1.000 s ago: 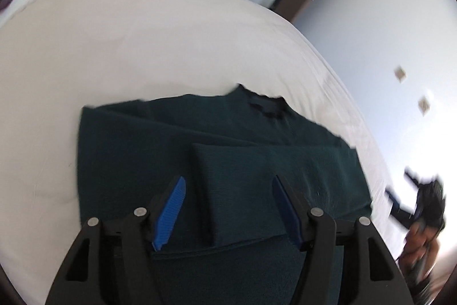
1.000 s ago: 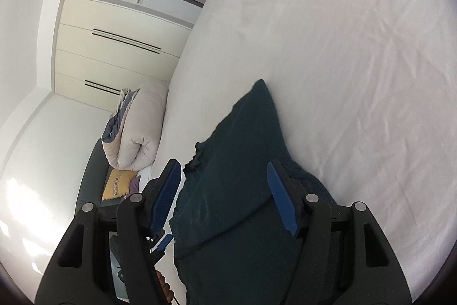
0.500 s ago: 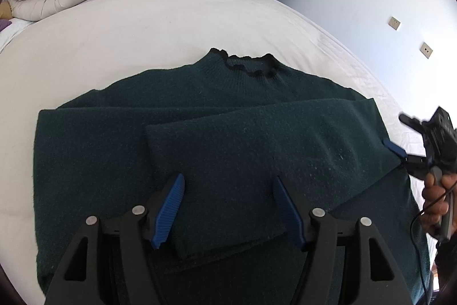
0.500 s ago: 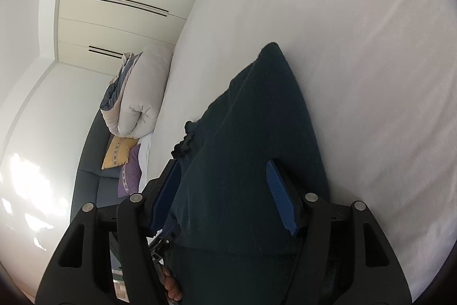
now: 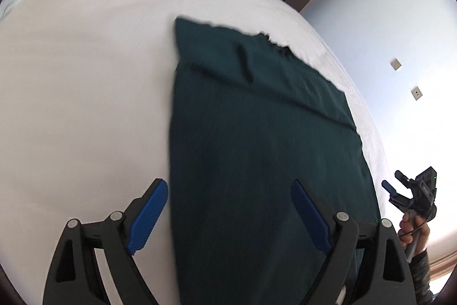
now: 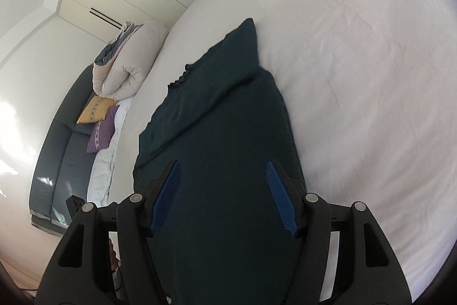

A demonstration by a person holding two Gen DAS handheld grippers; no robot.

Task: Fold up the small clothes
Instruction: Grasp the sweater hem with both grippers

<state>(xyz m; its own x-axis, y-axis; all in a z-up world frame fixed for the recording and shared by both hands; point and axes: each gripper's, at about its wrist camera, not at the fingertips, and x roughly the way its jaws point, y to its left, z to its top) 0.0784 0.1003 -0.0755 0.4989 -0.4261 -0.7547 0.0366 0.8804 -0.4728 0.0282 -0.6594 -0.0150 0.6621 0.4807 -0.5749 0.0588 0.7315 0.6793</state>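
A dark green sweater (image 5: pixel 257 147) lies flat on the white bed (image 5: pixel 85 90), already narrowed into a long panel: both sides look folded inward, with a sleeve edge crossing near the frilled collar (image 5: pixel 274 43) at about 1 o'clock of the garment in the left wrist view. The lengthwise folds seem done; my guess is that the bottom-to-collar fold is what remains. The left gripper (image 5: pixel 230 215) hovers over the hem end with its jaws opening wide, nothing pinched, one pad over the sheet and the other over the cloth. The right gripper (image 6: pixel 222 196) hangs above the same panel, jaws parted and empty; in the left view it shows at 4 o'clock, off the sweater's edge. A rolled duvet (image 6: pixel 128 62) sits at 10 o'clock in the right view
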